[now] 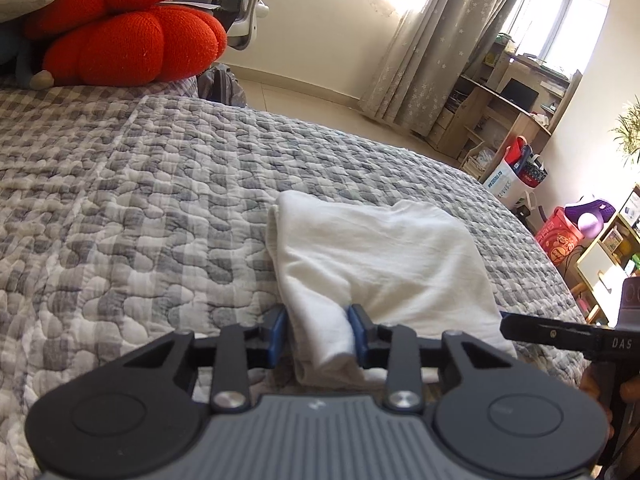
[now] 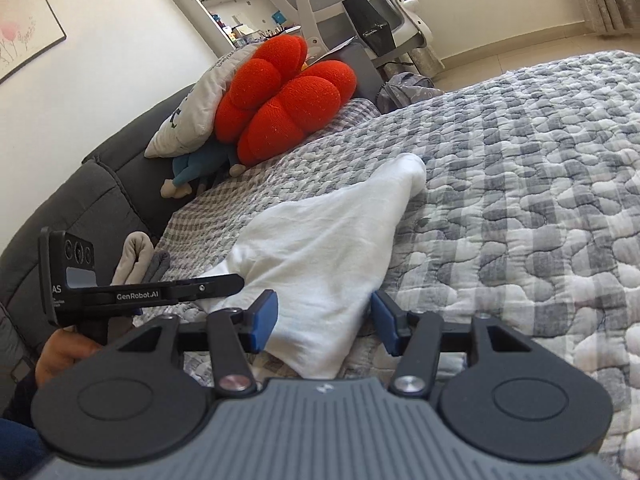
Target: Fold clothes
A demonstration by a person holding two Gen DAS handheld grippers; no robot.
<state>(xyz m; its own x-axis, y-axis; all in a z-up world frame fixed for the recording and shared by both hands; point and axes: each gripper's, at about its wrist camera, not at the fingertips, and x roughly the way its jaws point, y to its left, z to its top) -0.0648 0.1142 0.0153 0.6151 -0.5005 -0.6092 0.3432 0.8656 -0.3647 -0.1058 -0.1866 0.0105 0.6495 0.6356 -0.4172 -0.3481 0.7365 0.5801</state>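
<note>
A white garment (image 1: 380,256), folded into a rough rectangle, lies on the grey checked quilt (image 1: 160,200). In the left wrist view my left gripper (image 1: 318,332) is at its near edge, and its blue pads pinch a raised fold of the white cloth. In the right wrist view the same garment (image 2: 320,240) tapers to a point far away. My right gripper (image 2: 324,322) stands open over its near corner. The cloth lies between the pads, with a gap at the right pad. A hand holds the left gripper's handle at the lower left of that view.
A red knitted cushion (image 2: 288,96), a white pillow (image 2: 192,108) and a blue plush toy lean on the dark headboard (image 2: 80,200). Small folded grey items (image 2: 138,256) lie near the headboard. Beyond the bed's edge are a desk (image 1: 504,108), a red basket (image 1: 560,236) and an office chair (image 2: 352,0).
</note>
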